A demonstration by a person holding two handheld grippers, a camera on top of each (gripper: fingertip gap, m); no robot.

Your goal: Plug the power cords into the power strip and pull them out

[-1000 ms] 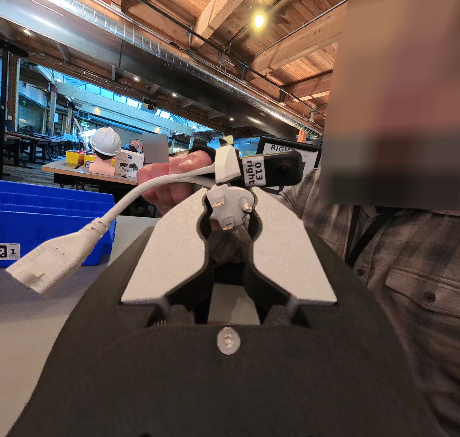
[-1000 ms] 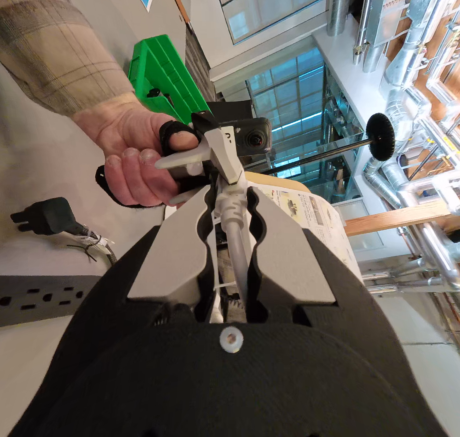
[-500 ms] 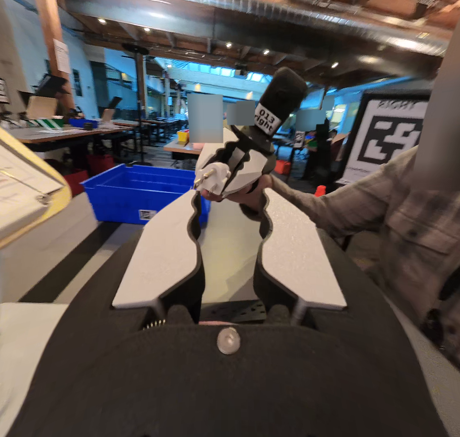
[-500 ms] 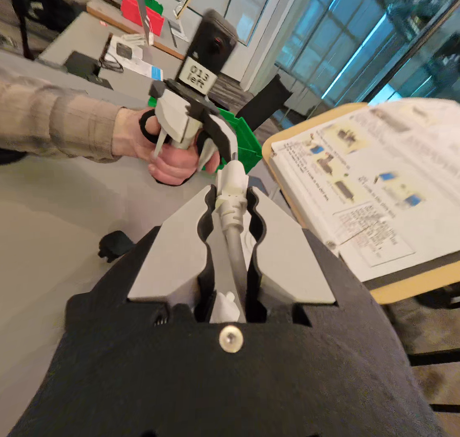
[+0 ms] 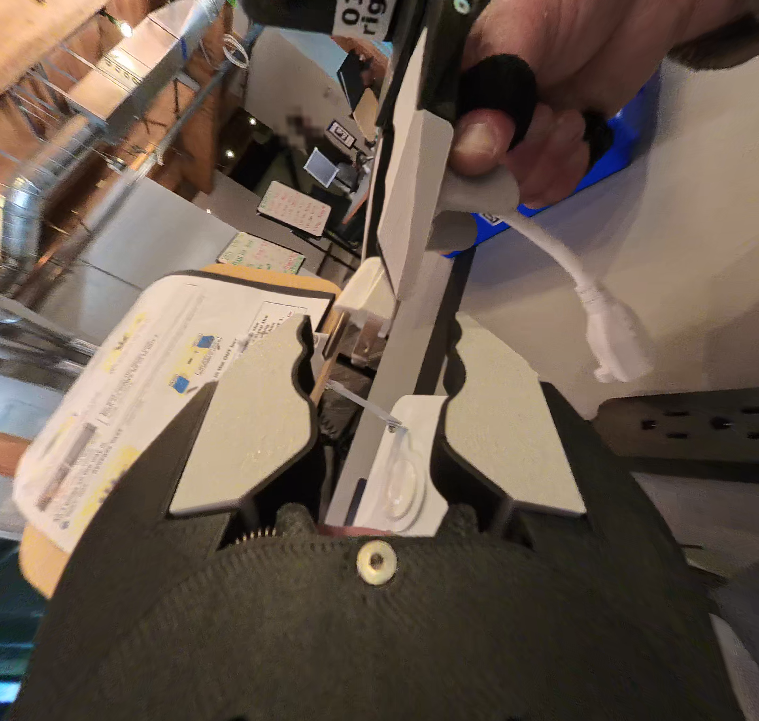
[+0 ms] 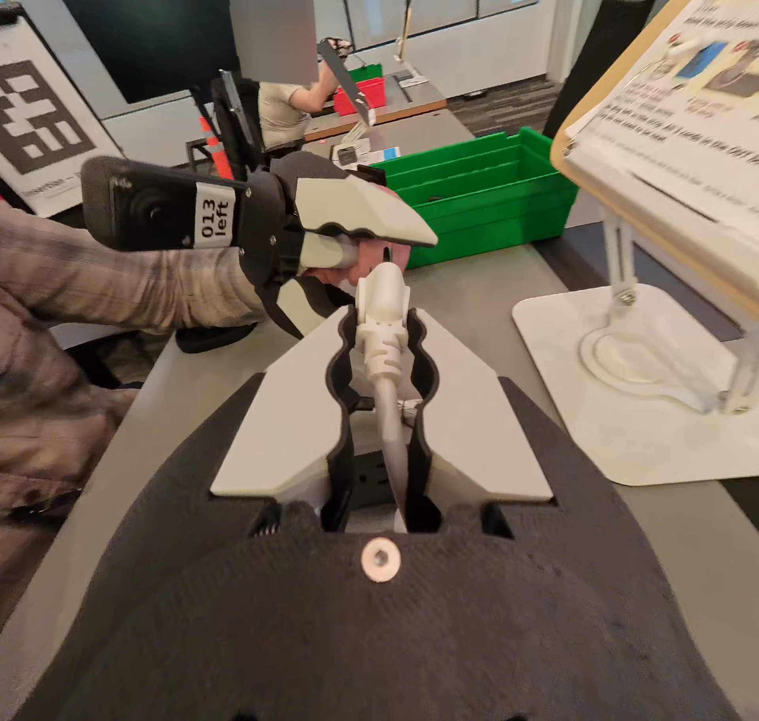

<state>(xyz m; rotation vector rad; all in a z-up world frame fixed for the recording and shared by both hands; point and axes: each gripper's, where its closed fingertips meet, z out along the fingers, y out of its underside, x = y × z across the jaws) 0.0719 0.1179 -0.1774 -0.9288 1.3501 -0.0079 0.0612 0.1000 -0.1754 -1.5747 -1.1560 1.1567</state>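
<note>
The white plug (image 6: 382,303) is held clenched in the right gripper (image 6: 380,323) above the power strip (image 5: 677,430) (on the desk); the left gripper (image 5: 376,366) is released. If tilted, its prongs could miss the slots.

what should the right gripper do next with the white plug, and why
Probably lower it toward the black power strip. The right gripper is shut on the white plug, which hangs in the air. The left gripper is open and holds nothing, so it could steady the strip.
</note>
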